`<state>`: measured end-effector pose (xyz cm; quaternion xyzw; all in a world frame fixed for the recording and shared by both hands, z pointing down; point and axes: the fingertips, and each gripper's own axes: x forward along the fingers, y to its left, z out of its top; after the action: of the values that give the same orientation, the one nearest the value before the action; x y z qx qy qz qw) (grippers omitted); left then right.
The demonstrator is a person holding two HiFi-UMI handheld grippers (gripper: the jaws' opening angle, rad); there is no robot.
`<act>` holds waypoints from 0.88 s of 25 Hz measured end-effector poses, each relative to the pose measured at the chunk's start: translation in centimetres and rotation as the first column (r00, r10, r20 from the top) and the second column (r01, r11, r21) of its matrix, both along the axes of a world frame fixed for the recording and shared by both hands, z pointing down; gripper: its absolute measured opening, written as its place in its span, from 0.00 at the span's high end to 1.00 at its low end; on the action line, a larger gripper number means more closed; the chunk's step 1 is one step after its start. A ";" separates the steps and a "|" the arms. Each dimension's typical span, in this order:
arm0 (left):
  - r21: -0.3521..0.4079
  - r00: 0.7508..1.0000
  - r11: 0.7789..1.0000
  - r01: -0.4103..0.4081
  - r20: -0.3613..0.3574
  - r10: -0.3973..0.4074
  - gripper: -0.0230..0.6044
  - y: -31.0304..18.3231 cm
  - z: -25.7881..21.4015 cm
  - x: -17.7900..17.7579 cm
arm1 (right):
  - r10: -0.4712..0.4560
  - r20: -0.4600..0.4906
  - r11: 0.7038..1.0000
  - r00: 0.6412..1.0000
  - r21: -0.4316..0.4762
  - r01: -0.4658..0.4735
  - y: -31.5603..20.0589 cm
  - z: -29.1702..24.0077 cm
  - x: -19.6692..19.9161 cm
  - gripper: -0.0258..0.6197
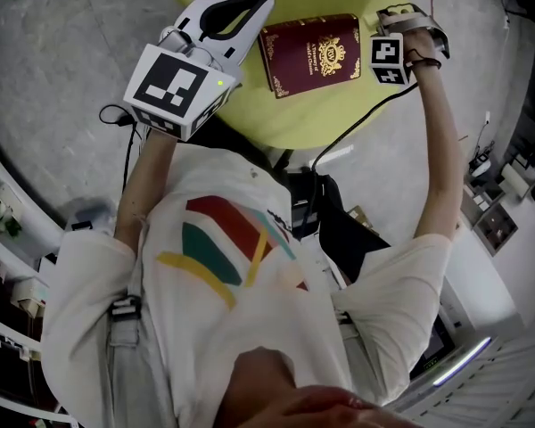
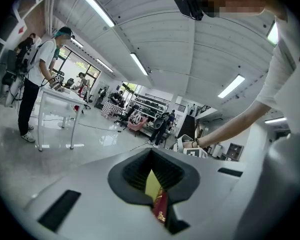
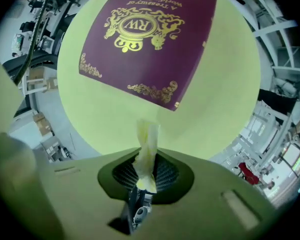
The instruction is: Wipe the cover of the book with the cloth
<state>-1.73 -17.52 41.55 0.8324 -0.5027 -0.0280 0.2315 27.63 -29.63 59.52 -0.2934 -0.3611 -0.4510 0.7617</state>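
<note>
A maroon book (image 1: 310, 53) with gold print lies flat on a round yellow-green table (image 1: 339, 114). My left gripper (image 1: 260, 3) hovers just left of the book, its white jaws shut and nothing in them. In the left gripper view only a sliver of the book (image 2: 160, 206) and table shows through the slit of the left gripper (image 2: 152, 184). My right gripper (image 1: 399, 14) is just right of the book. In the right gripper view the right gripper (image 3: 145, 184) is shut on a pale twisted cloth (image 3: 147, 149), which sticks out toward the near corner of the book (image 3: 150, 39).
The table's edge (image 3: 90, 124) curves close around the book, with grey floor beyond. A black cable (image 1: 357, 119) runs from the right gripper down over the table edge. People, a white table (image 2: 55, 96) and chairs stand far off in the hall.
</note>
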 end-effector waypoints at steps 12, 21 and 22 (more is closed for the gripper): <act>0.267 0.989 0.964 -0.002 0.142 -0.038 0.94 0.7 -13.0 0.1 | 0.376 0.804 0.853 0.461 -0.105 -0.512 2.3 -13.0 -13.1 0.91; 0.450 0.984 0.893 0.007 0.156 -0.086 0.94 3.2 -22.7 -0.2 | 0.251 0.802 0.747 -0.542 -0.517 -0.418 9.3 -32.5 -20.8 0.91; 0.460 0.984 0.888 0.008 0.155 -0.089 0.94 3.4 -23.3 -0.2 | 0.221 0.766 0.751 -0.603 -0.528 -0.396 10.5 -34.0 -20.9 0.91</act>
<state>-1.91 -14.10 18.24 0.8499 -0.5206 -0.0796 -0.0162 6.68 -19.16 25.55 0.4085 -0.8662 -0.1950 0.2117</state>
